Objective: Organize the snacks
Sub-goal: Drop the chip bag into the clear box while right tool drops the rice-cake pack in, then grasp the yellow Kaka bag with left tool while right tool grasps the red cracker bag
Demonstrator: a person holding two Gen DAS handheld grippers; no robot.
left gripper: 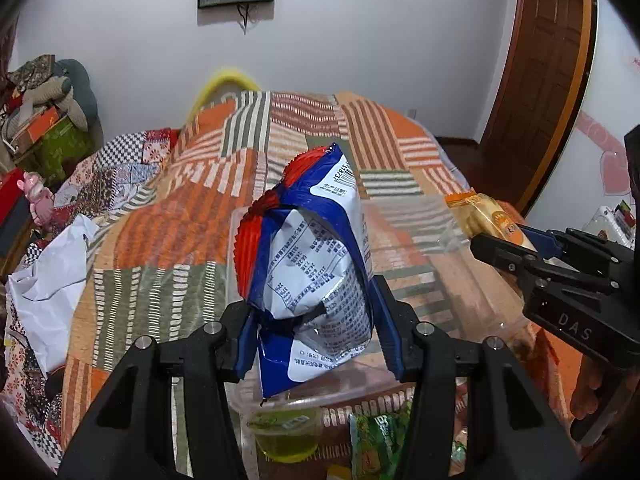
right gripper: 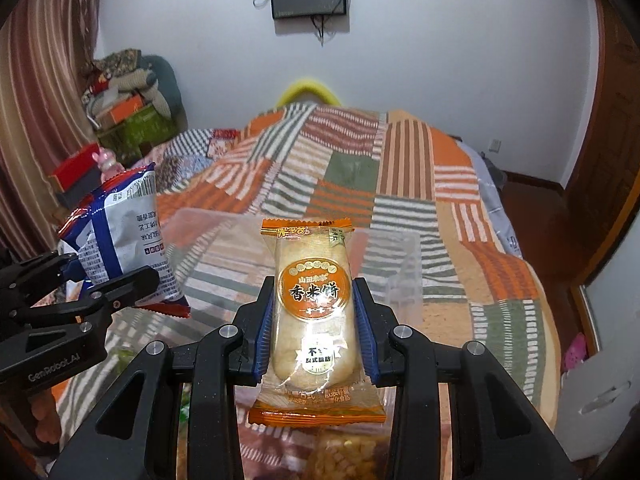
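Observation:
My left gripper is shut on a blue, white and red snack bag and holds it above a clear plastic box on the bed. My right gripper is shut on an orange rice cracker pack, also held over the clear box. In the right wrist view the left gripper and its bag are at the left. In the left wrist view the right gripper and its cracker pack are at the right.
Below the grippers lie a green jelly cup, a green packet and a corn snack pack. A striped orange quilt covers the bed. A white bag lies at the left. Boxes and clothes are piled far left.

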